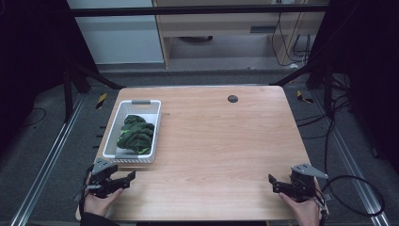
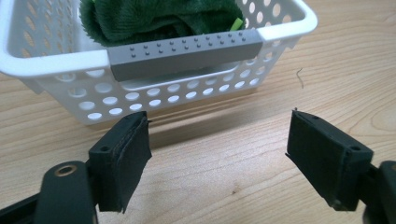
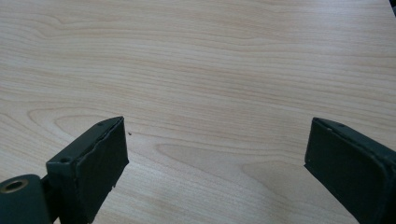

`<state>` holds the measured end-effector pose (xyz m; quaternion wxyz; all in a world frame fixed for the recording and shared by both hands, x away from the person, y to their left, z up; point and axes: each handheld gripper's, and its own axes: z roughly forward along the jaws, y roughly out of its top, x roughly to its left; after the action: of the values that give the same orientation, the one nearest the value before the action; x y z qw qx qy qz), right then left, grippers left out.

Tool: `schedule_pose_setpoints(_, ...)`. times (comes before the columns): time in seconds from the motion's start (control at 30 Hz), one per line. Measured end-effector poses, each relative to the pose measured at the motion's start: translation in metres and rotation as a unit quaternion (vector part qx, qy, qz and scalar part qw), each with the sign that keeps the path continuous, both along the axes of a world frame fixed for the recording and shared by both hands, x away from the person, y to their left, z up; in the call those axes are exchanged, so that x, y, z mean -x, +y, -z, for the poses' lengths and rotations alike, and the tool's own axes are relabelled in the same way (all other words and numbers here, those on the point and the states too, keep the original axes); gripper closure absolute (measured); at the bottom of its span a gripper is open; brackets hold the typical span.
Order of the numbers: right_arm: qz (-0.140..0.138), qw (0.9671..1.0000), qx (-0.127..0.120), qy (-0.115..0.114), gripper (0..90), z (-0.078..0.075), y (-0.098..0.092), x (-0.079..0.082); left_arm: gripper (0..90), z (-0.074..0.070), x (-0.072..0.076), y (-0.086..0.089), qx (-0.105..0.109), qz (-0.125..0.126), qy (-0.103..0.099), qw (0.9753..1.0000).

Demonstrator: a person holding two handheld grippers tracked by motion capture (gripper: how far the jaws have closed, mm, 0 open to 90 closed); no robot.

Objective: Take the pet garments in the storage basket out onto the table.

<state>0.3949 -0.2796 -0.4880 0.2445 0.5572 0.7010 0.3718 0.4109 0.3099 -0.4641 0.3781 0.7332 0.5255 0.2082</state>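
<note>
Green cloth (image 1: 136, 133) in white basket (image 1: 110, 143) | left gripper (image 1: 123, 181) fingers wide | right gripper (image 1: 275, 186) fingers wide

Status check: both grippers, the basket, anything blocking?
Left gripper open, just short of the white basket. Right gripper open over bare table. Green cloth lies in the basket. Nothing in the way.

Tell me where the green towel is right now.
The green towel lies inside the white basket on the table's left side in the high view, just ahead of the open left gripper.
</note>
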Motion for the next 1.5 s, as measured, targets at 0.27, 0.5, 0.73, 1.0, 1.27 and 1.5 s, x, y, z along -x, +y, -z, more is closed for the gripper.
schedule_pose_setpoints(0.27, -0.016, 0.9999, 0.006, -0.002, 6.5, 0.002, 0.004, 0.0, 23.9, -0.01, 0.005, 0.001, 0.012, -0.01, -0.019, 0.9997)
schedule_pose_setpoints(0.5, -0.023, 0.9997, 0.008, -0.001, 7.1, 0.002, 0.007, 0.001, 25.2, -0.02, 0.006, 0.005, 0.023, -0.019, -0.03, 0.9991)
schedule_pose_setpoints(0.73, -0.025, 0.9997, 0.004, 0.002, 7.5, 0.003, 0.007, 0.001, 24.8, -0.029, 0.006, 0.008, 0.033, -0.022, -0.042, 0.9983)
schedule_pose_setpoints(1.0, -0.027, 0.9996, 0.006, 0.003, 7.6, 0.003, 0.009, 0.002, 23.7, -0.04, 0.006, 0.01, 0.042, -0.02, -0.051, 0.9976)
schedule_pose_setpoints(1.27, -0.03, 0.9995, 0.009, -0.001, 7.9, 0.004, 0.008, 0.0, 23.1, -0.051, -0.001, 0.008, 0.041, -0.012, -0.058, 0.9974)
schedule_pose_setpoints(1.5, -0.034, 0.9994, 0.005, 0.003, 8.2, 0.004, 0.01, 0.0, 22.7, -0.062, -0.003, 0.009, 0.039, -0.003, -0.064, 0.9972)
